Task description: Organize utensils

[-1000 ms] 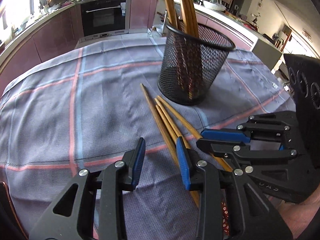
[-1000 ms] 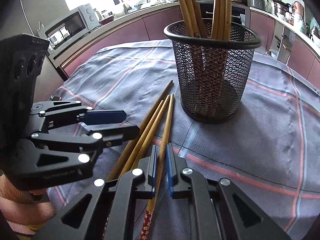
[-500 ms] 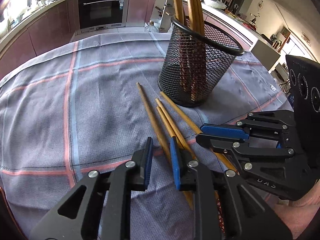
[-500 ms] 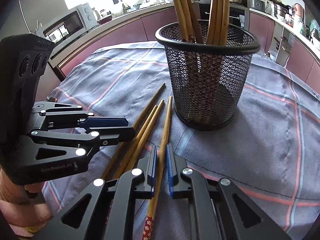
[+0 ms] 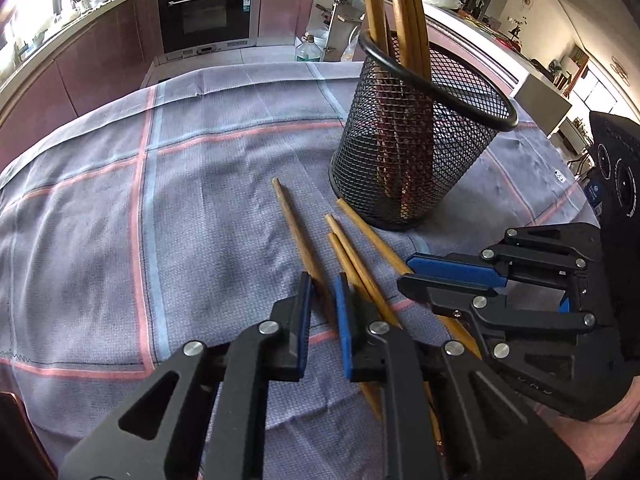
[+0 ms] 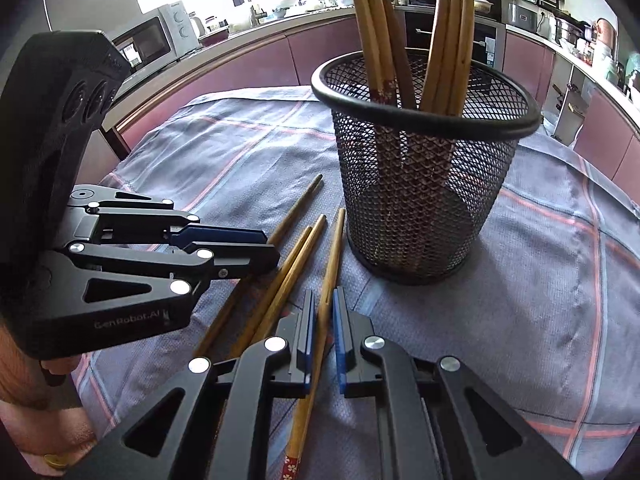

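Four chopsticks lie loose on the cloth [image 5: 100, 208] that covers the counter, tips toward the mesh cup [image 5: 420, 140], which stands upright just beyond them. The cup [image 6: 420, 184] already holds a bunch of chopsticks [image 6: 448, 40] standing on end and leaning against its rim.

The leftmost chopstick [image 5: 298, 232] lies slightly apart from the other three. The left tool [image 5: 322, 304] straddles it low on the cloth, jaws closing around the stick, blue pads close on either side; whether they already press it cannot be told.

In the right wrist view the rightmost chopstick [image 6: 332, 264], with its red flowered end [image 6: 290, 464] near the camera, runs between the fingers of the right tool [image 6: 322, 320], which are drawn together and clamped on it. The middle pair [image 6: 288, 276] lies just beside it, touching each other along their length.

The two tools sit near each other, each seen side-on by the other's camera. A hand [image 6: 24, 420] shows below the left tool. Behind the counter are an oven [image 5: 204, 12] and a microwave [image 6: 156, 40].
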### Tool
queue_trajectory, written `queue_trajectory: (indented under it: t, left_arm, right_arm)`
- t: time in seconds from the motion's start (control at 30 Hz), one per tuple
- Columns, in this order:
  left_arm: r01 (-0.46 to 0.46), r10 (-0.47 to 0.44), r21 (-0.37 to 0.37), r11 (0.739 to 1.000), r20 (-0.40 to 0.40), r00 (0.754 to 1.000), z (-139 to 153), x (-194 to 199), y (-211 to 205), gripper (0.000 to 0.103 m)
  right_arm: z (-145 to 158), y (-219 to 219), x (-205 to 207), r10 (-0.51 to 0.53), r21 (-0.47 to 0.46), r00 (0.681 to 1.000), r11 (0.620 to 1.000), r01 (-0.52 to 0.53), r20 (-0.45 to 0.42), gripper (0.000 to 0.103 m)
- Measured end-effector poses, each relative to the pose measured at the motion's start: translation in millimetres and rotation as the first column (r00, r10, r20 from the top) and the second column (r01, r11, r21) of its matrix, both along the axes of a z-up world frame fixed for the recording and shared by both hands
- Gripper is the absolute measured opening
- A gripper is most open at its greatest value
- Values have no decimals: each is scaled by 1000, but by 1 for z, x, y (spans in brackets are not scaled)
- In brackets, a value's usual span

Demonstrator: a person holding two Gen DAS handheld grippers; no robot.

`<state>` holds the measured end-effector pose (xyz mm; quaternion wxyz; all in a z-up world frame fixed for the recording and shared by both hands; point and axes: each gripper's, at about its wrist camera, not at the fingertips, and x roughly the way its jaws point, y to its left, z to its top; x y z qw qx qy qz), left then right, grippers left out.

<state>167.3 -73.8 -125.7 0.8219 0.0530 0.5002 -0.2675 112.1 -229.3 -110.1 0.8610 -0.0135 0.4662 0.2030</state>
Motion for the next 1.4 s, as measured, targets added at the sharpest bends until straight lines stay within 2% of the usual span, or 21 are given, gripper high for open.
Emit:
queue_trajectory:
  t: [0.2,0.33,0.57,1.03,1.4]
  left_arm:
    - [-5,4,-18,1000,-13,1000,1,-4,9,10]
    - [3,-3,4,1000,-2,1000,0,-7,11,13]
    - [10,-10,6,1000,-3,1000,-1,-3,8,12]
    - [-21,21,-40,999,5,1000,2,-9,15,7]
    - [-39,41,-96,995,20,999,16,-17,29,7]
  right_arm:
    - [10,-13,-8,13,69,1000,998,-14,5,5]
    - [13,-14,-12,25,55,1000,998,-26,13,5]
    - [18,-7,-14,40,50,999,998,-41,27,5]
    - [66,-39,-39,-1,156,986,987,-25,167,5]
    - [114,-69,-51,-90,237,945,971,14,315,5]
